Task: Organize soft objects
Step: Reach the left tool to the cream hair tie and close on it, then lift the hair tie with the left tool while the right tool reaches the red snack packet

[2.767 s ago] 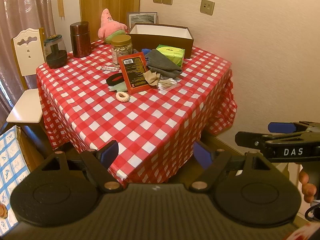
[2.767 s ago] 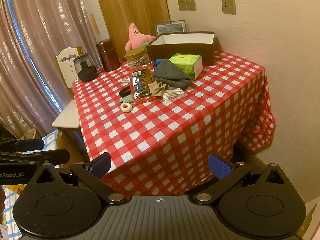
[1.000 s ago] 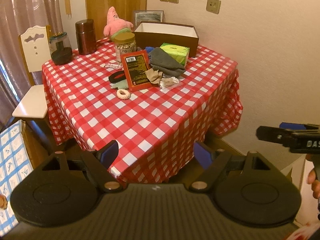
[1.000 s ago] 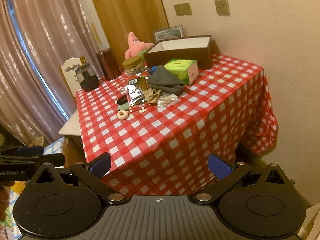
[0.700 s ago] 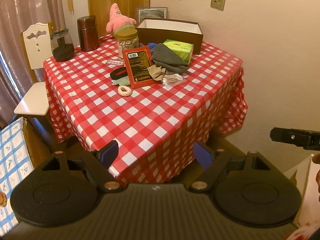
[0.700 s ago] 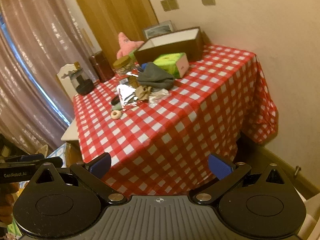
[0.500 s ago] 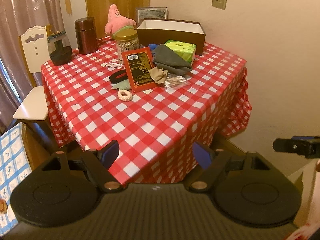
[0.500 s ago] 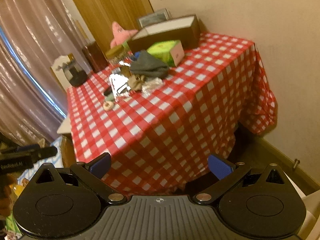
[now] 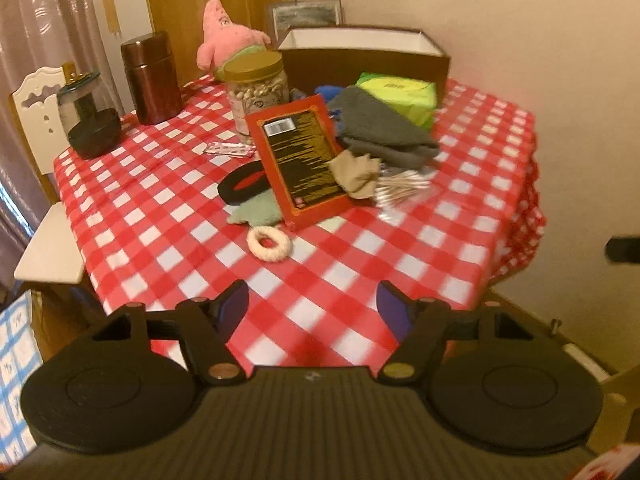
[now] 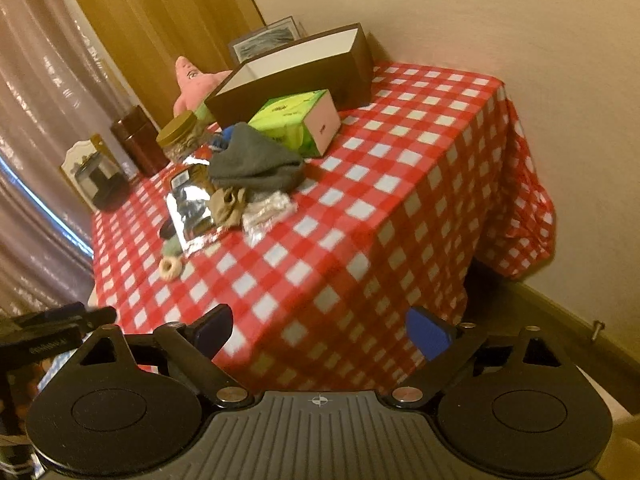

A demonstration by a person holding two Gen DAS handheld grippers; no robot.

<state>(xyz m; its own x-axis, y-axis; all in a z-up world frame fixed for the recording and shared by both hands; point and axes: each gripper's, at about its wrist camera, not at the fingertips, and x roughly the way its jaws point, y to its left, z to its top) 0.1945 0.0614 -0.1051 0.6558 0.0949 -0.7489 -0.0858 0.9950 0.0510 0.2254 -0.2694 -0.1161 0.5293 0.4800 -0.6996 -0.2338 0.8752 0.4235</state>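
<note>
A pink starfish plush point(image 9: 224, 38) sits at the table's far side, left of an open brown box point(image 9: 362, 50). A folded grey cloth point(image 9: 380, 128) lies mid-table beside a beige sock point(image 9: 356, 174), a pale green cloth point(image 9: 256, 212) and a cream ring scrunchie point(image 9: 269, 243). My left gripper point(image 9: 312, 310) is open and empty over the table's near edge. My right gripper point(image 10: 320, 330) is open and empty, tilted, off the table's near corner; the grey cloth point(image 10: 256, 164) and the box point(image 10: 296, 78) show there too.
On the red checked tablecloth point(image 9: 168, 216) stand a red book point(image 9: 302, 160), a nut jar point(image 9: 256, 88), a brown canister point(image 9: 150, 78), a green tissue box point(image 9: 400, 94), a dark glass pot point(image 9: 90, 120) and a cotton swab packet point(image 9: 400, 192). A white chair point(image 9: 44, 248) stands left. The wall is close on the right.
Both grippers have moved closer to the table. The left now hangs over the near edge. The right has tilted and swung toward the table's right corner. Both stay open.
</note>
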